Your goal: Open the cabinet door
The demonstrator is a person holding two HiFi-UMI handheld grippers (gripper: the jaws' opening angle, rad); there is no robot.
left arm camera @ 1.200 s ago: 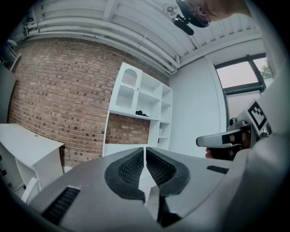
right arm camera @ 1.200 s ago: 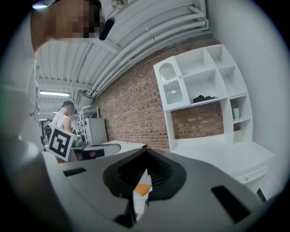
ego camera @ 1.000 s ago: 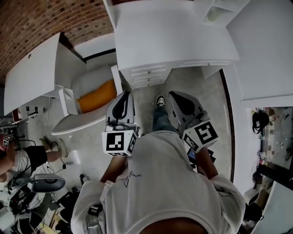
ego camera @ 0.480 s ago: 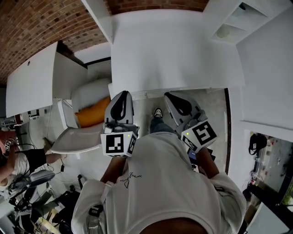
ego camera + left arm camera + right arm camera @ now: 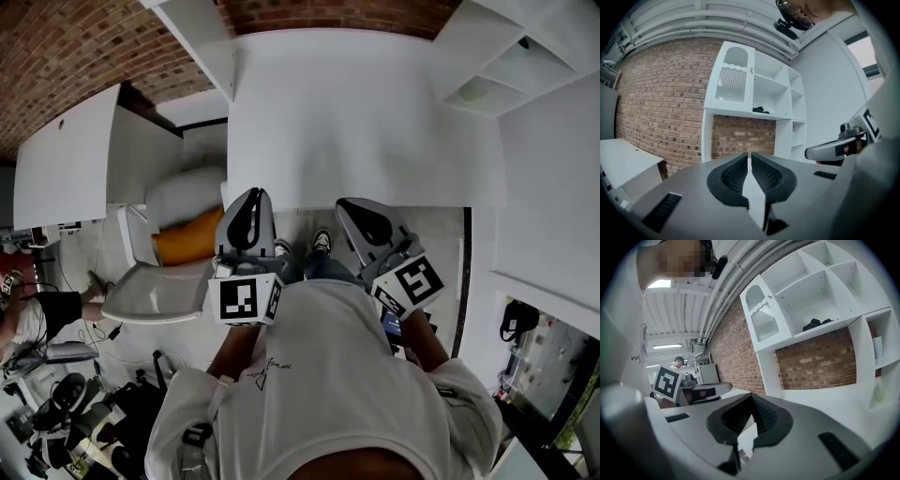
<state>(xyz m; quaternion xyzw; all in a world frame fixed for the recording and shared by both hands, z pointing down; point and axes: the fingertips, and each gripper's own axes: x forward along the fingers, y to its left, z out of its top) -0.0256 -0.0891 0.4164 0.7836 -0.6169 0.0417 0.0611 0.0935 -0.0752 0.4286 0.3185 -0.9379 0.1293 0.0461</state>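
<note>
So we've closed in on the white counter [image 5: 347, 112]. Both left gripper [image 5: 750, 157] and right gripper [image 5: 751, 397] closed, empty; arched cabinet door [image 5: 732, 82] not reached yet

The right gripper [image 5: 752, 396] fills the lower frame. Its jaws are closed tip to tip, with nothing between them. Beyond the tips lies a white worktop [image 5: 825, 390], backed by a brick wall [image 5: 815, 362]. A white shelf unit [image 5: 768, 366] rises from the worktop's far edge. An arched door [image 5: 761, 317] with a ribbed panel occupies the unit's upper left corner and appears shut. A dark item [image 5: 814, 323] lies on the shelf in the compartment just beside the door. The left gripper [image 5: 723, 387] is at the left, its marker cube [image 5: 668, 379] facing the camera. A person [image 5: 677, 364] stands well behind it.
</note>
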